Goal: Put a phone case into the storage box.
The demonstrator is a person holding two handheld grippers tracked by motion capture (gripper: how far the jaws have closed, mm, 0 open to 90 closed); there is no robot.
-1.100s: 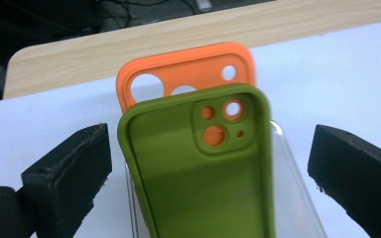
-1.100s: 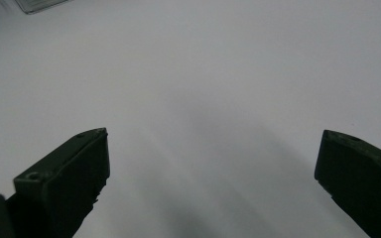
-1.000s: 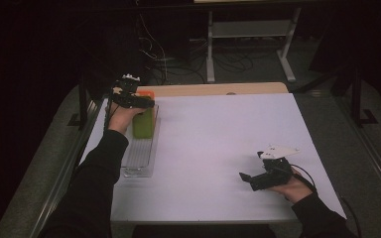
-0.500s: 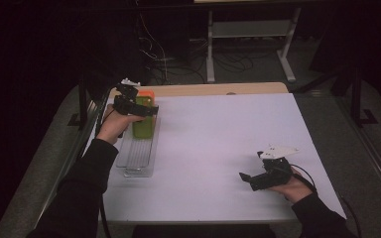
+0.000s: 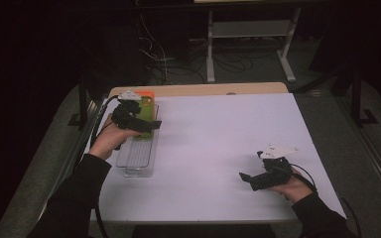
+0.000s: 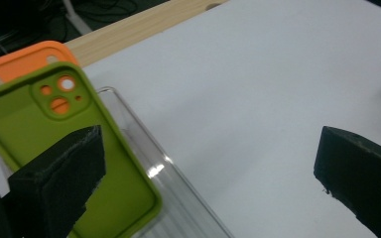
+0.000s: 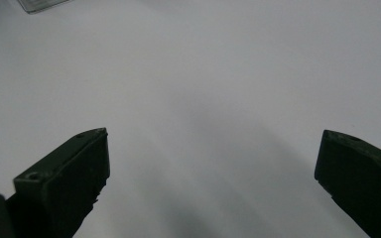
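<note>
Green phone case (image 6: 79, 163) lies in the clear tray (image 6: 178, 198), overlapping the orange case (image 6: 25, 59) at the tray's far end. Left gripper (image 5: 149, 125) hovers over the green case, jaws wide, holding nothing. Right gripper (image 5: 245, 178) sits well apart from the tray on the white table (image 5: 218, 134), jaws wide, empty.

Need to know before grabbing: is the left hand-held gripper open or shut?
Open. The left hand-held gripper has its jaws wide apart beside the green phone case, gripping nothing.
</note>
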